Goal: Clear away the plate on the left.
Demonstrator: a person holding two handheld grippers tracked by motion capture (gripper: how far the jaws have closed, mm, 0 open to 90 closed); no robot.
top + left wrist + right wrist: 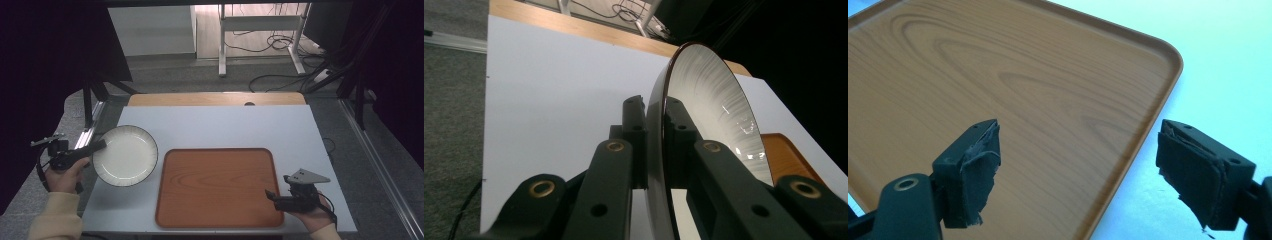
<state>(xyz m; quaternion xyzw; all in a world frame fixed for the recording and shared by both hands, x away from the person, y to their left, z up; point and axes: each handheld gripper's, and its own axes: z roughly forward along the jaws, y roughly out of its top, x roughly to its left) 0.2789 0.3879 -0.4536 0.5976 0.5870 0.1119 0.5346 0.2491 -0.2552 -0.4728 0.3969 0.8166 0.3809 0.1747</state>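
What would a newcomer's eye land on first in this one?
First the white plate at the table's left, its rim pinched by the left claw and seen edge-on in the left gripper view. Next the wood-grain tray, bare, lying just right of the plate. The right claw hovers open over the tray's near right corner.

Plate [125, 155]: glazed ceramic look, glossy white w/ fine grey streaks, dark rim. Tray [218, 186], lower centre: wood-grain print, smooth, prob. plastic, semi-matt. Table [215, 127]: matt pale laminate, wood strip along the far edge. Left gripper [655, 135]: matt black plastic, brass-coloured rivets. Right gripper [1078, 175]: black pads, rough, frayed at the edges.
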